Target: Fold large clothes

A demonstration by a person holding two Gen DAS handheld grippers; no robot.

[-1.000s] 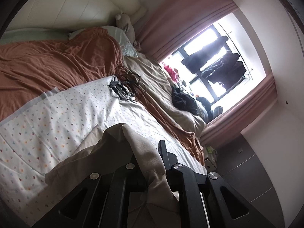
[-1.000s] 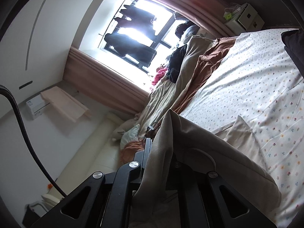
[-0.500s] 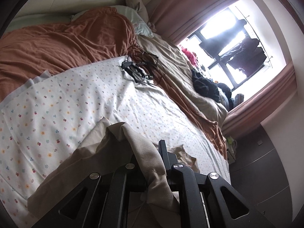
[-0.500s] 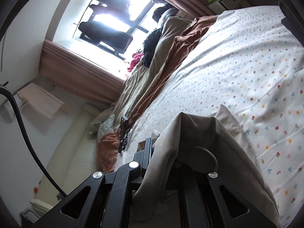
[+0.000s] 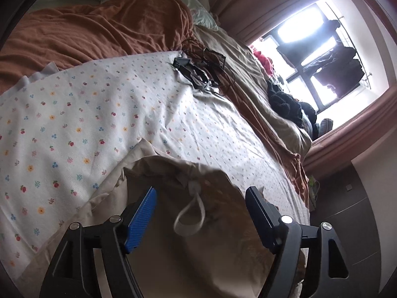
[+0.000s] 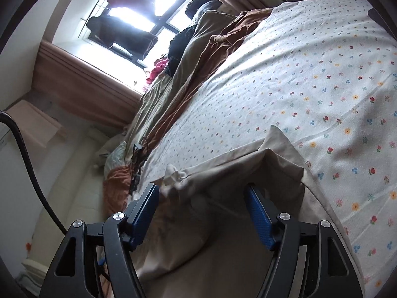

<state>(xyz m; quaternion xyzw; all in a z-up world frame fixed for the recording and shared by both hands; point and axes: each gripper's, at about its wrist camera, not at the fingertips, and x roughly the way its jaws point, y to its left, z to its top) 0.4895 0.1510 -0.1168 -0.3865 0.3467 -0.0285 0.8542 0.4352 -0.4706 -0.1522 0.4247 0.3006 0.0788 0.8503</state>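
A beige garment [image 5: 211, 236] lies folded on the flowered bed sheet [image 5: 74, 114], with a white drawstring loop [image 5: 191, 213] on top. My left gripper [image 5: 201, 193] is open just above it, its blue-padded jaws spread wide on either side of the drawstring, holding nothing. In the right wrist view the same beige garment [image 6: 223, 218] lies on the flowered bed sheet [image 6: 310, 74] with a bunched white cord end [image 6: 173, 173] at its edge. My right gripper [image 6: 201, 191] is open over the garment's folded edge, empty.
A rust-brown blanket [image 5: 86, 24] and a beige duvet [image 5: 260, 92] cover the far side of the bed. Black cables and a charger [image 5: 198, 72] lie on the sheet. Dark clothes [image 5: 285, 101] are piled by the bright window [image 5: 322, 57]. A black cable [image 6: 27, 171] hangs at left.
Both grippers were shut on the beige garment and held it up; now both have opened and the garment lies released on the sheet. Both views have tilted down toward the bed.
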